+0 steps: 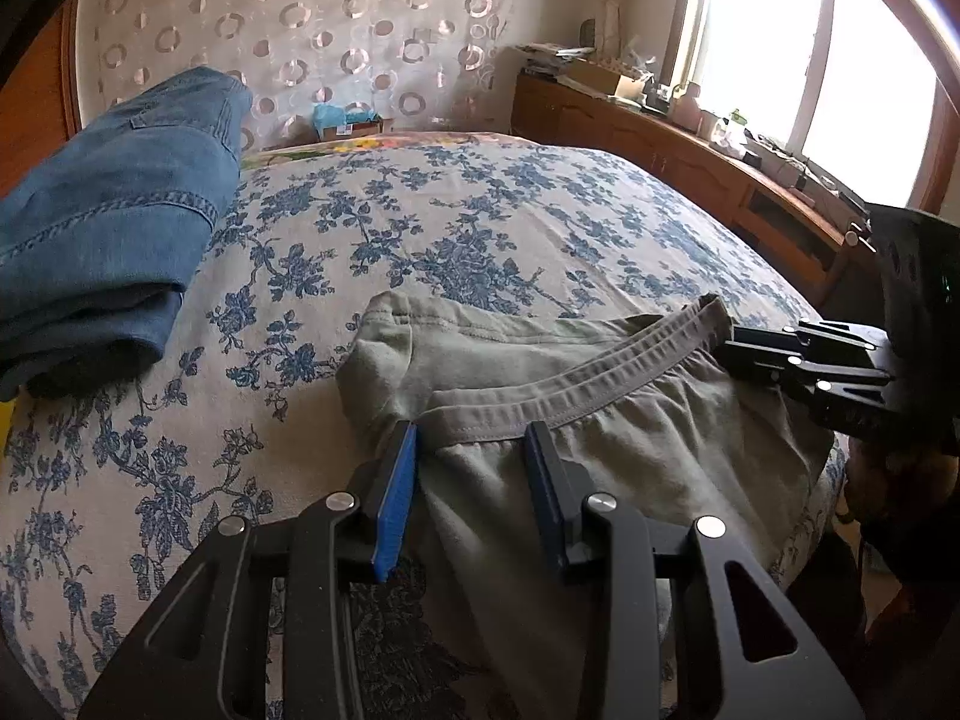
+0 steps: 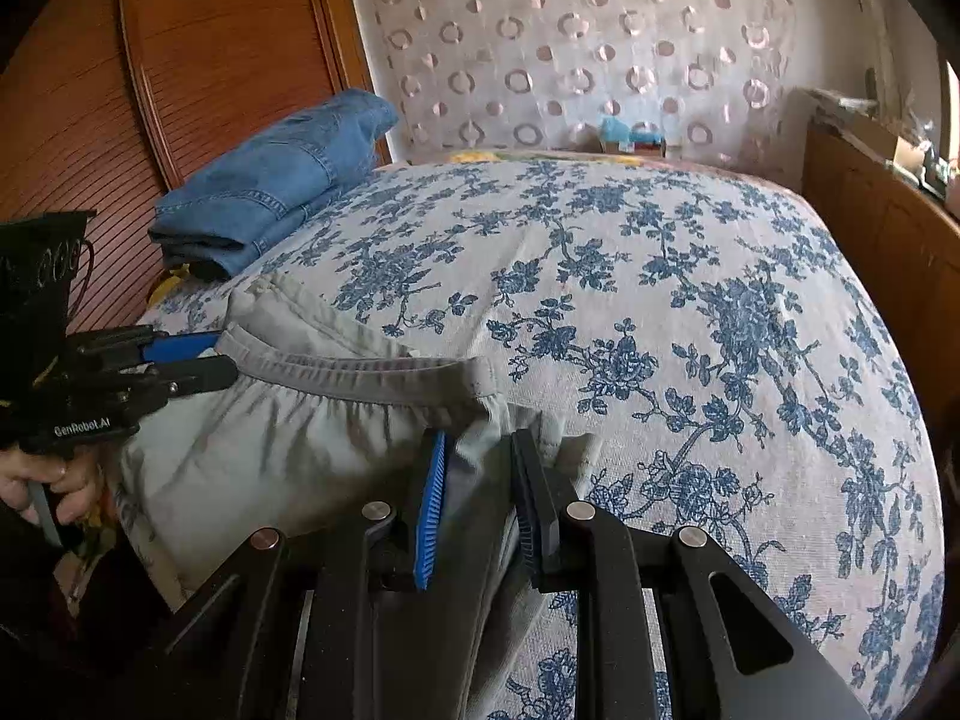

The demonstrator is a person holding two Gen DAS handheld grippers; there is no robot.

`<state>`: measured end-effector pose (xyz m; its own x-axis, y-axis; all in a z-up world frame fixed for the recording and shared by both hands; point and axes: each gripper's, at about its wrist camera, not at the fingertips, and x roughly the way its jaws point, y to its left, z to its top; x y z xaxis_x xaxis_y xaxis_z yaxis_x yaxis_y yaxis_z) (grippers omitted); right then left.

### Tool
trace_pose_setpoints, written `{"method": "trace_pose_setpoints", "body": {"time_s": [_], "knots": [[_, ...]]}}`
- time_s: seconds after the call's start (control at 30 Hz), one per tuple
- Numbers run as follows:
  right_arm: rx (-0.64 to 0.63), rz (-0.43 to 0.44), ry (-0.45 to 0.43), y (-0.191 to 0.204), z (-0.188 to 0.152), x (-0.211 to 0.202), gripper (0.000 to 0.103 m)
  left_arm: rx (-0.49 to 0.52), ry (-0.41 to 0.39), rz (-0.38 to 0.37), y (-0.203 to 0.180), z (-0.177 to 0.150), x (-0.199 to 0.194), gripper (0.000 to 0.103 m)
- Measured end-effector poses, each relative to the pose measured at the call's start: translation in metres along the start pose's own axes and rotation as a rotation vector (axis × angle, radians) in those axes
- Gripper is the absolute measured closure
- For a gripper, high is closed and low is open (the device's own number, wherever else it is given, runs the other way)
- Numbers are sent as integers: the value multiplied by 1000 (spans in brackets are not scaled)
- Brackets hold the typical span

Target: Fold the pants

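Floral blue-and-white bedspread (image 1: 456, 228) carries folded blue jeans (image 1: 114, 222) at ten o'clock and grey pants (image 1: 630, 438) at six o'clock. Left gripper (image 1: 471, 438) pinches the waistband's left end; right gripper (image 2: 480, 450) pinches its right end.

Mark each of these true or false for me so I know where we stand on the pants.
1. The grey pants lie on a bed with a blue flowered cover. True.
2. Both grippers are at the waistband. True: the left gripper has cloth between its fingers at one end, the right gripper at the other.
3. The folded jeans lie on top of the grey pants. False: they lie apart, further up the bed near the wooden panel.
4. The bed stands under a dark, shuttered window. False: the window is bright with daylight.
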<state>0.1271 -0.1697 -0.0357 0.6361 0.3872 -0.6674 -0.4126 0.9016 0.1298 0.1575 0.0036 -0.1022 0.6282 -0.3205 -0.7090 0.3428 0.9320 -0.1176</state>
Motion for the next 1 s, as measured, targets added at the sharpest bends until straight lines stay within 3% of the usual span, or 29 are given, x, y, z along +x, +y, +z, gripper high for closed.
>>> {"method": "trace_pose_setpoints", "body": {"time_s": [0.27,0.53,0.57,0.63,0.77,1.0], "knots": [[-30,-19,-49,4,-12,0,78,6,-37,-5,-1,8,-13,81],[-20,-12,-25,2,-10,-4,75,24,-5,9,-2,11,-4,83],[-16,-11,-20,2,-9,-3,75,19,-14,9,-2,12,-6,90],[-9,-7,-15,2,-7,-3,73,13,-44,7,-3,14,-12,93],[6,-8,-9,2,-5,-5,72,33,-101,-6,-11,23,-27,94],[38,-24,-39,-3,1,-23,70,18,-65,26,-5,26,-14,91]]}}
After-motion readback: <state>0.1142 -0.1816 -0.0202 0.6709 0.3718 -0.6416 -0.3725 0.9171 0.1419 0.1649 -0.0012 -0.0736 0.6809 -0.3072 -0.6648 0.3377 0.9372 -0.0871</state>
